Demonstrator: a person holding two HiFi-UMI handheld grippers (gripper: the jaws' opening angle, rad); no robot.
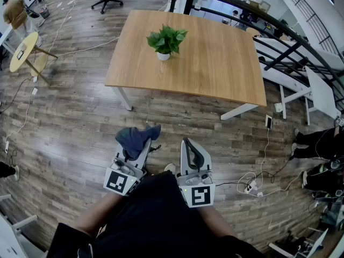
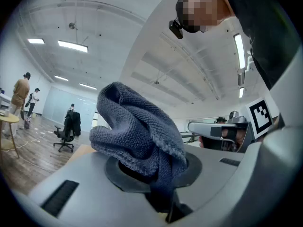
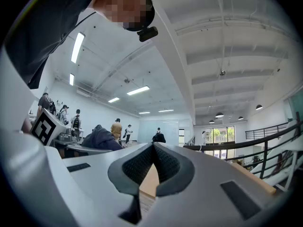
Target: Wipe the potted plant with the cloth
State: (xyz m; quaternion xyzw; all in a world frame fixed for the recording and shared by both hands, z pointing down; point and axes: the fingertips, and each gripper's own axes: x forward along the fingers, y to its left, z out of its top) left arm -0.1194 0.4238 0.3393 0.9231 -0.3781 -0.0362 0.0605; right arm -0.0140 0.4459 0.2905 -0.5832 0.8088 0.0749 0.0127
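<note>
Cloth [image 1: 137, 137], grey, bunched, clamped in left gripper [image 1: 144, 147]; right gripper [image 1: 187, 144] closed, holding nothing; potted plant [image 1: 165, 41] upright on table [image 1: 220, 63], well ahead of both grippers, roughly centred between them, a forward reach for the left.

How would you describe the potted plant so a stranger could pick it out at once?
Find the large wooden table ahead on the plank floor. The potted plant stands left of its centre: leafy green in a small white pot, the only thing on that tabletop.
</note>
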